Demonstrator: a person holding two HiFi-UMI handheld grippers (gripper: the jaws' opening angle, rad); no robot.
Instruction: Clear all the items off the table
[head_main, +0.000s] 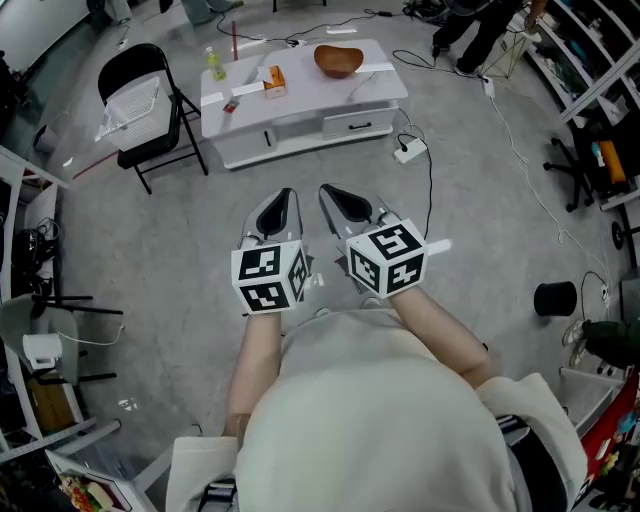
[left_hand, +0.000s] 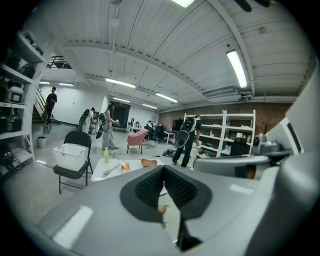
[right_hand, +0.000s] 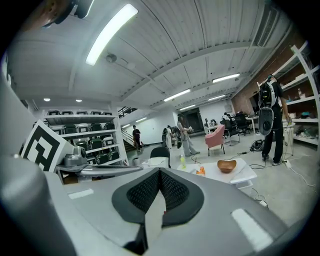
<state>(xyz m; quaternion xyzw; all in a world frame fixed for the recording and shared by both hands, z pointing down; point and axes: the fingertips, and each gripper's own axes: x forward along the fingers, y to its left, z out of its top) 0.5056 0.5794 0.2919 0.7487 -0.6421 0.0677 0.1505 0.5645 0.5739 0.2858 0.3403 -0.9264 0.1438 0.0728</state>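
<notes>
**Nothing cleared yet**

Left claw (head_main: 281, 204) and right claw (head_main: 340, 200) are both closed and empty, side by side above the floor. Table (head_main: 384, 88) is well ahead, carrying bowl (head_main: 338, 60), bottle (head_main: 215, 65) and orange box (head_main: 274, 82). Basket (head_main: 131, 104) sits on the chair beside it.

The person is holding the left gripper (head_main: 285, 195) and right gripper (head_main: 330, 192) side by side, jaws together, pointing at the table (head_main: 300, 115), well apart from it. A bowl (head_main: 338, 60) is sitting toward the table's right end, a box (head_main: 273, 82) near its middle and a bottle (head_main: 215, 65) at its far left corner.
</notes>
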